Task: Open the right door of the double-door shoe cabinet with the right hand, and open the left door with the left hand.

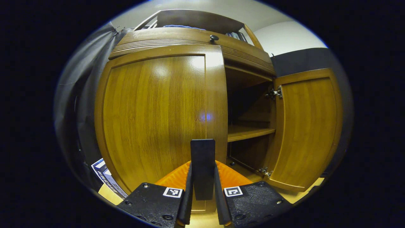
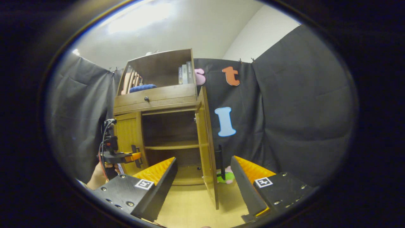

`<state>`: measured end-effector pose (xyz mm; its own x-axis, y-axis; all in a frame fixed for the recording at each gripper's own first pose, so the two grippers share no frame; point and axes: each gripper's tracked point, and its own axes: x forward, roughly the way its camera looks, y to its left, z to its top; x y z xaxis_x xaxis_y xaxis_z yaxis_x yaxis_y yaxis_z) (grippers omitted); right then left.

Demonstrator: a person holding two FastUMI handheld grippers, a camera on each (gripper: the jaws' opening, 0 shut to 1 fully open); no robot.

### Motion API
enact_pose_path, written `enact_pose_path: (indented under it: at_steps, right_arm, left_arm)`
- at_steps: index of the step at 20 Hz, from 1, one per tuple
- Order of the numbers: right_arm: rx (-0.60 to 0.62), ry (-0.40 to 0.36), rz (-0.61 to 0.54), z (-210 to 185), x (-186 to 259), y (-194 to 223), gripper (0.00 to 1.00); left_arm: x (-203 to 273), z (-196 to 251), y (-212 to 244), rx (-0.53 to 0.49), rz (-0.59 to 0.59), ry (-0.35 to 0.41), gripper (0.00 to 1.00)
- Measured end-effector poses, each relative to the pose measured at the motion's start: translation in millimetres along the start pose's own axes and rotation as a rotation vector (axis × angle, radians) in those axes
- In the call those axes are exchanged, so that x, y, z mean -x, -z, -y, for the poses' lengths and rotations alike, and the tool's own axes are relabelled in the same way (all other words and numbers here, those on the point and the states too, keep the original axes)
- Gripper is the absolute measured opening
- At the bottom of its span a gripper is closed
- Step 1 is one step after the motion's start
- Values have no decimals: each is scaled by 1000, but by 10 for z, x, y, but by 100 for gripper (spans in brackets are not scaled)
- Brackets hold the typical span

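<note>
My left gripper (image 1: 202, 177) pinches the left door's handle (image 1: 202, 167); my right gripper (image 2: 202, 177) hangs spread before the swung-out right door (image 2: 207, 148), where the right gripper view catches the shelf's books (image 2: 185, 73).

I see a booth hung with black cloth (image 2: 294, 104), pinned in folds along its top edge. Above the cloth, a plain pale wall (image 2: 262, 31) meets a white ceiling (image 2: 177, 28), where a soft patch of light glows. The floor (image 2: 190, 205) is pale yellow wood. A small pink and green toy (image 2: 226, 177) lies on the floor by the cloth.
</note>
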<state>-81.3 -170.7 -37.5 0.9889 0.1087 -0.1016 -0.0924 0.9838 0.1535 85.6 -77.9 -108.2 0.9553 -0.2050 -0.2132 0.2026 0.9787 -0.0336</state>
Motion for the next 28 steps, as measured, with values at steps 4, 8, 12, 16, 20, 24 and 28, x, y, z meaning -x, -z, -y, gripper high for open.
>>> enact_pose_path:
  at_steps: [4, 8, 12, 16, 20, 24, 28]
  right_arm:
    - [14, -26, 6, -133, 31, -70, 100]
    - [0, -26, 22, -183, 56, -108, 100]
    - [28, -49, 1, -350, 61, -6, 100]
    - [56, -64, -4, -464, 64, 36, 100]
    - [52, -67, 3, -538, 67, 61, 100]
    - [55, -63, 9, -610, 86, 87, 100]
    - [45, -106, 30, -828, 117, 61, 100]
  left_arm:
    - [274, -11, -52, 18, -14, 40, 34]
    - [506, -62, -55, 4, -24, 46, 34]
    - [721, -110, -61, -10, -33, 38, 34]
    - [864, -160, -63, 3, -37, 53, 35]
    - [1016, -235, -72, 1, -29, 44, 35]
    - [1169, -331, -87, 9, -23, 26, 34]
    - [1281, -407, -86, 9, -13, 2, 34]
